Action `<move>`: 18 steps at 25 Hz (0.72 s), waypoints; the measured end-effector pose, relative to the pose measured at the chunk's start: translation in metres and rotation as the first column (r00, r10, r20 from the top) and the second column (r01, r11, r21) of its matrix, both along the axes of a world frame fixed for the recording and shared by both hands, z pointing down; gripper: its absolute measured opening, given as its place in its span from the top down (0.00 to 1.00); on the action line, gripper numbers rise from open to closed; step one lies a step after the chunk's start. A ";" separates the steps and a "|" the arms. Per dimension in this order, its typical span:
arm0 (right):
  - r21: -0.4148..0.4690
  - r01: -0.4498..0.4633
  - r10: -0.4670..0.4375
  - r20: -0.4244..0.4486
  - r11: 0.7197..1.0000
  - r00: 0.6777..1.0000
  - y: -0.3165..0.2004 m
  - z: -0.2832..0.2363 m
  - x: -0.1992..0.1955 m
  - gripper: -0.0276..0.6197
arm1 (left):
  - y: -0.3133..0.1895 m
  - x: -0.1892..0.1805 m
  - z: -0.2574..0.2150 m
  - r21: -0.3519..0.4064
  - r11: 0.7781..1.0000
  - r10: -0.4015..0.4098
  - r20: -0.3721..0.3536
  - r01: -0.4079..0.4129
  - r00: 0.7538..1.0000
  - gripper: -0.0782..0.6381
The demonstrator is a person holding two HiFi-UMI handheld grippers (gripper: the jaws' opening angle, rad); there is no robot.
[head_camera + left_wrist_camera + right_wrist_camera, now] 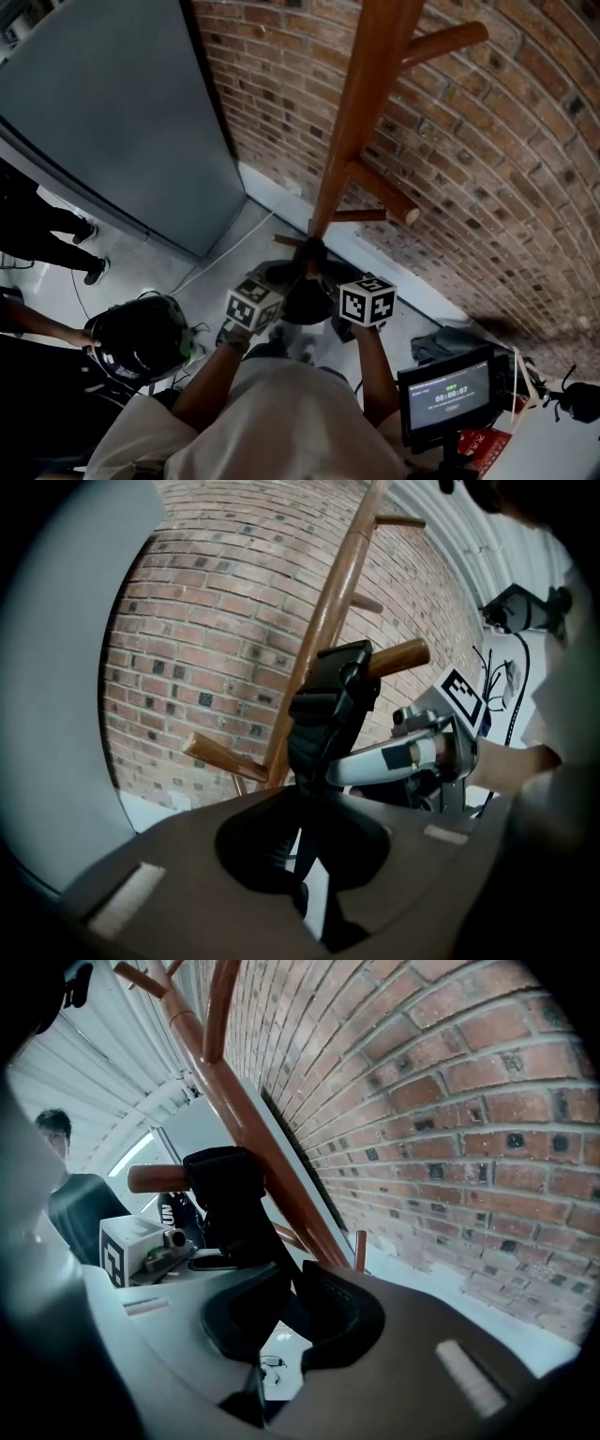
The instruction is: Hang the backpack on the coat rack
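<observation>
You are reaching both forearms forward at lower centre, grippers angling down. Your left gripper (305,803) jaws are clenching the backpack strap (328,714); your right gripper (291,1279) jaws are sitting released around it.

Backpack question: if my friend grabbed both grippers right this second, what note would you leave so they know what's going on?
Left gripper: shut on the backpack's strap.
Right gripper: jaws apart; the strap runs between them but does not look squeezed.
Things: the strap is looped over a peg of the coat rack. The backpack sits between the two grippers at the pole.
Done: the strap is on the peg.
Left: open the left gripper, draw both grippers back, and check that the backpack hangs on its own.
</observation>
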State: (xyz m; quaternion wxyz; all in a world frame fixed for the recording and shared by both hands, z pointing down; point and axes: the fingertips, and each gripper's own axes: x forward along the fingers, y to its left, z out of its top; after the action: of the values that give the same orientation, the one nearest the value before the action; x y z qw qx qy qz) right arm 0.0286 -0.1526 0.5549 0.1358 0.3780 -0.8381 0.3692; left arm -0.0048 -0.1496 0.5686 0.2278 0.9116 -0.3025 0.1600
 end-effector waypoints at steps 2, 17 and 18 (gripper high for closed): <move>0.004 0.005 -0.005 -0.004 1.000 1.000 -0.001 0.000 -0.002 0.90 | -0.001 0.002 0.000 0.004 1.000 0.008 -0.006 -0.008 1.000 0.88; 0.051 0.029 -0.028 -0.014 0.998 1.000 0.007 -0.019 0.005 0.77 | 0.002 -0.011 -0.016 0.011 1.000 -0.009 -0.073 0.010 0.997 0.72; 0.057 0.031 -0.030 -0.016 0.998 0.999 0.008 -0.021 0.006 0.77 | 0.003 -0.014 -0.017 0.011 1.000 -0.012 -0.076 0.013 0.997 0.71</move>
State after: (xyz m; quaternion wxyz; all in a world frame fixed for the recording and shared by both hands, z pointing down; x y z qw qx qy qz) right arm 0.0345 -0.1448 0.5342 0.1368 0.3714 -0.8530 0.3401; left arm -0.0192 -0.1469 0.5518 0.2348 0.9164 -0.3002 0.1224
